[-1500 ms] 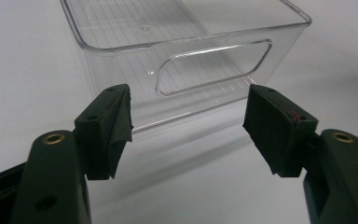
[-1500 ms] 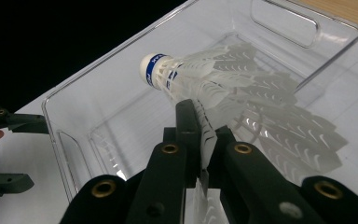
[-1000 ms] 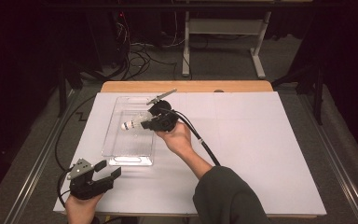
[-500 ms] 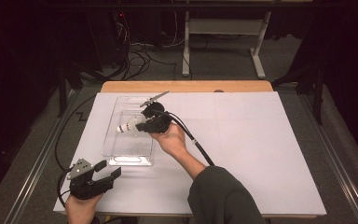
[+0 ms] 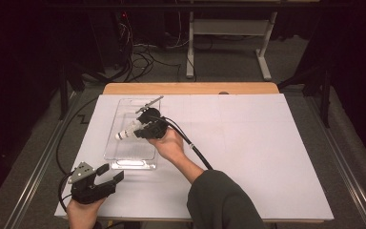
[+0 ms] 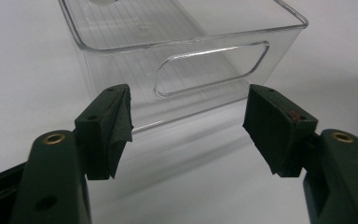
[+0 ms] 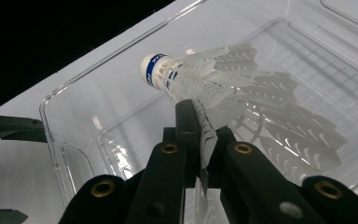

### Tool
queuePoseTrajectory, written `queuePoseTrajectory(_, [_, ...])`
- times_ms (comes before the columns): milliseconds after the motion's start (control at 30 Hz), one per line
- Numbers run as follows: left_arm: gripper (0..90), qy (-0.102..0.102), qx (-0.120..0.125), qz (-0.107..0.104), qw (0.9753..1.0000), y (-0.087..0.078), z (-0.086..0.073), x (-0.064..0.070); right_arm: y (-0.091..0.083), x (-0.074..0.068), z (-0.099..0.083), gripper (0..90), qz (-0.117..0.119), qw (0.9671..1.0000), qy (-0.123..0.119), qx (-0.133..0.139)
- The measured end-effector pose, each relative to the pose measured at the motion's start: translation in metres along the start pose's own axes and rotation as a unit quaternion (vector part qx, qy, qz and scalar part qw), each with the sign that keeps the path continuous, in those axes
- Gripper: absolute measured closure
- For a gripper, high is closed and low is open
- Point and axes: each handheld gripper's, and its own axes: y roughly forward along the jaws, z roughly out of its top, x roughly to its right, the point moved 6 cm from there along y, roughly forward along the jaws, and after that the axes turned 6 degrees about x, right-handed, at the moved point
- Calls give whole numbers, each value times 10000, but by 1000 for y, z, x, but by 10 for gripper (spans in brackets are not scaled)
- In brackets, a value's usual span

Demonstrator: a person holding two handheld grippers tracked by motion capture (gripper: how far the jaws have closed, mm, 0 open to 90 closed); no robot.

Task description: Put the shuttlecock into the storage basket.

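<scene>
Just ahead of the right tool [image 5: 140, 132], pinched by the feather skirt between jaws that stand together on it, a white shuttlecock [image 7: 205, 88] hangs over the inside of the clear plastic bin [image 5: 119, 155]. Its cork end with the blue band points away from the tool and towards the bin's left wall.

The step in hand looks like setting the shuttlecock down in the bin. To do it well, I would lower the tool until the cork is close above the ribbed floor before parting the jaws, so that it does not bounce or roll. The grip is on thin feathers only, so squeeze no harder and avoid dragging the skirt along the bin's rim. Keep the cable clear of the wall.

Near the bin's handle end, the left tool [image 5: 106, 178] rests with jaws wide apart; the handle cut-out [image 6: 212, 67] lies straight ahead of it, ready to steady the bin if it slides.
</scene>
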Motion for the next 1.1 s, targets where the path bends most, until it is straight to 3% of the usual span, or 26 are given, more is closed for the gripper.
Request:
queuePoseTrajectory(800, [330,2,11,-15,10000,0,0,0,25,-6,-12,874,-93,9987,-120,-481])
queuePoseTrajectory(1100, [330,9,6,-16,10000,0,0,1,27,-9,-12,864,-79,9981,-202,-583])
